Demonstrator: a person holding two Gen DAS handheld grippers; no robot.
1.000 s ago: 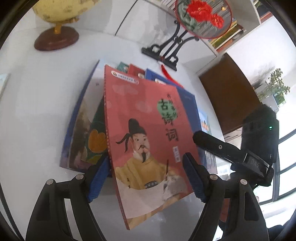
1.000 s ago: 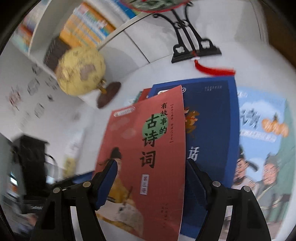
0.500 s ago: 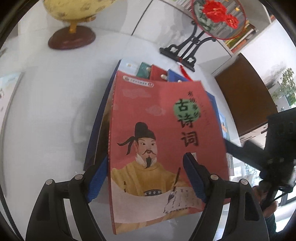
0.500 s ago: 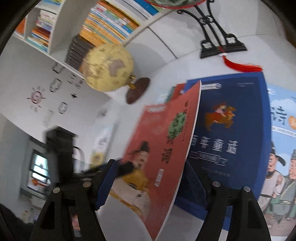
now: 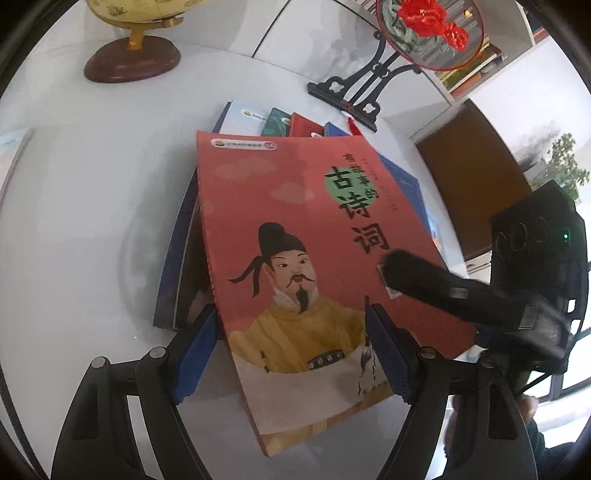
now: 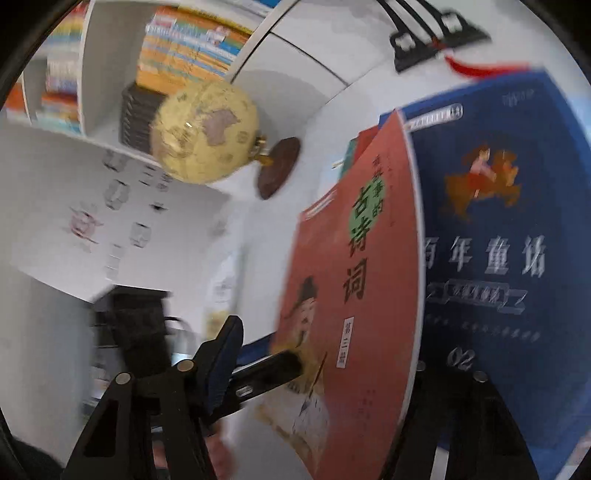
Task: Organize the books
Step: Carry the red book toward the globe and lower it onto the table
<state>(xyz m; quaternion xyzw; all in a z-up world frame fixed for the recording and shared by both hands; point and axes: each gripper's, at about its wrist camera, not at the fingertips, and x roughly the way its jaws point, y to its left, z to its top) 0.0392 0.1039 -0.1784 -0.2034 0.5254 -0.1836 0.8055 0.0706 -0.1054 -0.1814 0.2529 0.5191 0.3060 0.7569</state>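
The left gripper (image 5: 293, 352) grasps the red book's (image 5: 295, 236) near edge between its fingers; the right gripper's (image 6: 325, 369) fingers are closing around its right edge. Beneath lie a blue book (image 6: 495, 229) and others, mostly hidden, on the worktop (image 5: 92, 184). Far off: globe (image 6: 205, 133), fan stand (image 5: 354, 92).

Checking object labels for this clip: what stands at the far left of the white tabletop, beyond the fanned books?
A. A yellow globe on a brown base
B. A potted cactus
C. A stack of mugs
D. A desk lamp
A: the left wrist view shows a yellow globe on a round brown base behind the red book and the other books.
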